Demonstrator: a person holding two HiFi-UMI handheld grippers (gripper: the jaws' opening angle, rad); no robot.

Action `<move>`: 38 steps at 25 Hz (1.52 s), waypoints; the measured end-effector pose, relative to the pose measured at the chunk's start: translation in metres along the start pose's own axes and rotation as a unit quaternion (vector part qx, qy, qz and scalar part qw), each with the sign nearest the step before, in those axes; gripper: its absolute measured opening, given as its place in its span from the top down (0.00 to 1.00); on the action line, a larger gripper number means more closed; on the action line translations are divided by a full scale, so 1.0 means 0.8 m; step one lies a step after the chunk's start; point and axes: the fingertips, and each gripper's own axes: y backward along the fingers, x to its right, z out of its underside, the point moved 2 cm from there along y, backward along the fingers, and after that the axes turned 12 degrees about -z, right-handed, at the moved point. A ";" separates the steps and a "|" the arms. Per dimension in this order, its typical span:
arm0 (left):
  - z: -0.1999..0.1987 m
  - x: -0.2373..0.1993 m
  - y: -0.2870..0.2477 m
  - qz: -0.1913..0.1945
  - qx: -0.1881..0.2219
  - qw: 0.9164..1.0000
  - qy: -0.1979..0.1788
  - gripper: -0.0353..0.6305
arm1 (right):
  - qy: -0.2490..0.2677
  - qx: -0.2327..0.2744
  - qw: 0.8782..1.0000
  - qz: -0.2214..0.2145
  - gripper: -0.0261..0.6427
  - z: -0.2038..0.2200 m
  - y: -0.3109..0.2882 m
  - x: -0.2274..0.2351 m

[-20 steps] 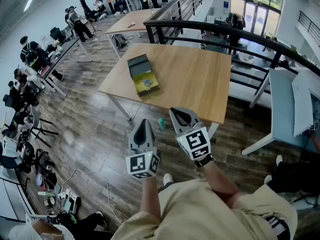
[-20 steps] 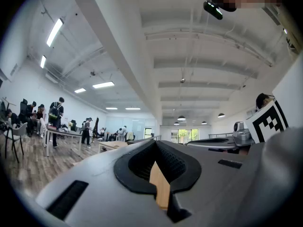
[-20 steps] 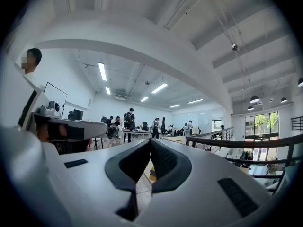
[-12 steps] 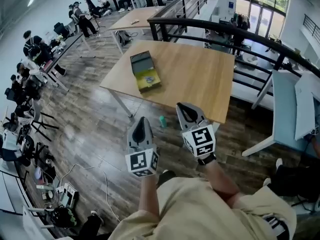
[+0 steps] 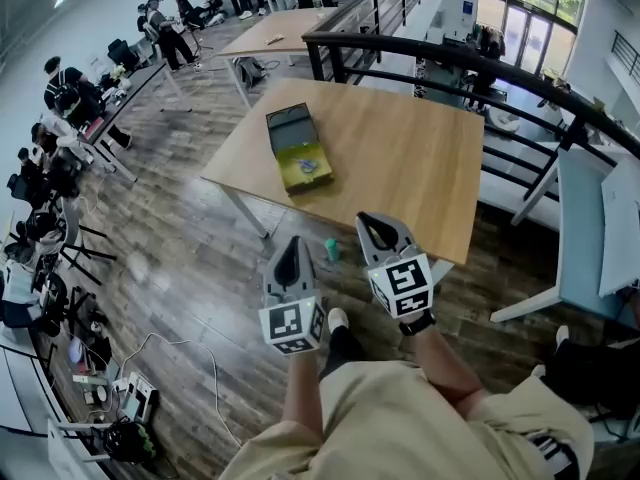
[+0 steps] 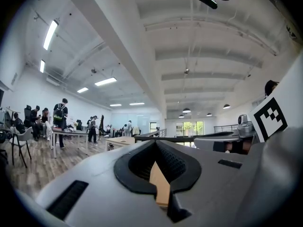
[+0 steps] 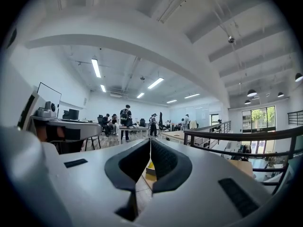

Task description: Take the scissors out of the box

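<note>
An open yellow-green box [image 5: 300, 152] lies on the left part of a wooden table [image 5: 400, 158], its lid folded back. Something small and bluish, perhaps the scissors [image 5: 308, 165], lies in its tray; it is too small to tell. My left gripper [image 5: 290, 246] and right gripper [image 5: 373, 225] are held side by side above the floor, short of the table's near edge, both shut and empty. In the left gripper view the left gripper [image 6: 155, 143] has its tips together, with a sliver of table [image 6: 161, 186] behind. The right gripper [image 7: 150, 140] frames the box [image 7: 150, 167].
A black railing [image 5: 470, 63] runs behind the table. A white table [image 5: 585, 218] stands at the right. A teal object [image 5: 331, 249] sits on the floor by the near table leg. People and desks [image 5: 60, 108] line the left side, with cables [image 5: 130, 393] on the floor.
The table and box have drawn nearer and lower in the head view as the person steps forward. Both grippers keep their pose and stay shut.
</note>
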 end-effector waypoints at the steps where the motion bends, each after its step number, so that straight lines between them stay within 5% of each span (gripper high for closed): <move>1: 0.001 -0.007 -0.014 0.000 0.000 1.000 0.002 0.93 | -0.001 -0.002 1.000 -0.002 0.94 0.001 -0.015 0.005; 21: 0.022 -0.137 -0.308 0.040 -0.014 0.999 0.024 0.93 | -0.007 -0.050 0.999 0.001 0.94 0.008 -0.314 0.094; 27: 0.060 -0.145 -0.354 0.069 -0.054 0.996 0.025 0.93 | -0.022 -0.091 0.996 -0.002 0.94 0.050 -0.362 0.105; 38: 0.106 -0.159 -0.448 0.061 -0.088 0.994 0.019 0.93 | -0.050 -0.170 0.984 -0.034 0.94 0.122 -0.452 0.165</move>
